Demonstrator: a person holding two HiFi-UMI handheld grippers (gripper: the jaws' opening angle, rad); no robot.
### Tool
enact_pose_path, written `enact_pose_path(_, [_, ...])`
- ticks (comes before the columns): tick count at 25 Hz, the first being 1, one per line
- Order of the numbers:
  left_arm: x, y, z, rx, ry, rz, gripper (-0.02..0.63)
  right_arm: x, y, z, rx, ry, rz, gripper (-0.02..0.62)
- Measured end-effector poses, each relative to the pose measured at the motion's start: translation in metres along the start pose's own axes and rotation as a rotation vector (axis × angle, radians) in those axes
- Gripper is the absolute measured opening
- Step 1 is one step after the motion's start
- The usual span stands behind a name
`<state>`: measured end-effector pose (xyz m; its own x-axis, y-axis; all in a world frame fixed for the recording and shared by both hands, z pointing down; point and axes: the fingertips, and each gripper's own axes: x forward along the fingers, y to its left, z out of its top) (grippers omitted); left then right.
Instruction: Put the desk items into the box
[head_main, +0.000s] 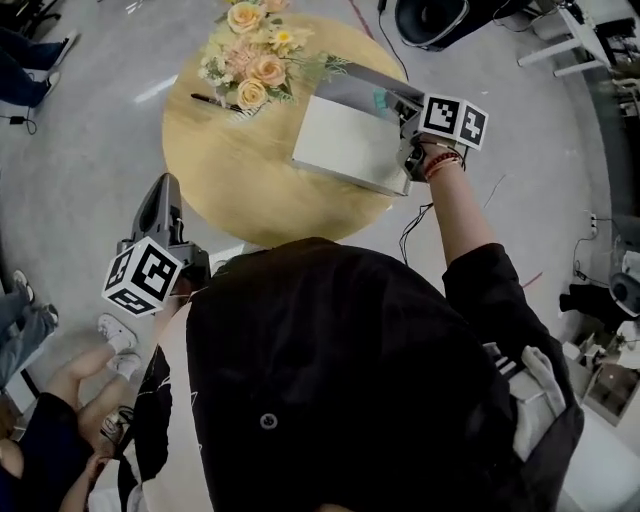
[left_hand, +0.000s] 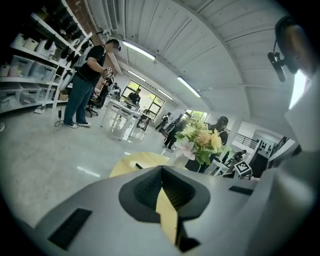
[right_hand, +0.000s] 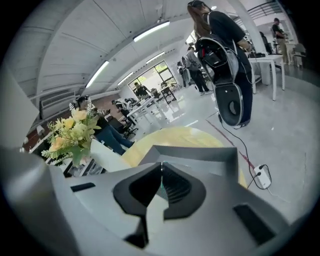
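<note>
Your round wooden table (head_main: 230, 170) stands on a grey floor (head_main: 90, 150) in an open workshop, and people stand around. The black pen (head_main: 212, 101) lies just beside the flowers (head_main: 250, 55), well apart from both tongs. Your left gripper (left_hand: 161, 168) is closed and empty, off the table. Your right gripper (right_hand: 160, 165) is closed too, at the grey box (head_main: 345, 140). Something small and teal shows inside.

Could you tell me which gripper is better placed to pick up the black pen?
Left: the left gripper faces the round wooden table's side where the slim black pen lies, while the right gripper sits at the white box.
</note>
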<state>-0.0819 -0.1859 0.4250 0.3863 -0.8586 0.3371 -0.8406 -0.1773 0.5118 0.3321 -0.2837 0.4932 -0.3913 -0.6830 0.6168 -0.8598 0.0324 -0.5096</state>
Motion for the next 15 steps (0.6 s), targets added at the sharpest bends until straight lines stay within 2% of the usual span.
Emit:
enact_pose_path(4, [-0.005,0.016,-0.004,-0.017,0.010,0.061,0.011,0.026,0.004,0.012,-0.078,0.072,0.032,0.014])
enact_pose_path(11, [-0.021,0.023,-0.003,-0.022,0.009,0.118,0.011,0.048,0.005,0.011,-0.177,0.184,0.056,0.014])
enact_pose_path(15, [-0.041,0.027,-0.004,-0.022,0.015,0.161,0.011,0.057,0.002,0.005,-0.174,0.228,0.059,0.014])
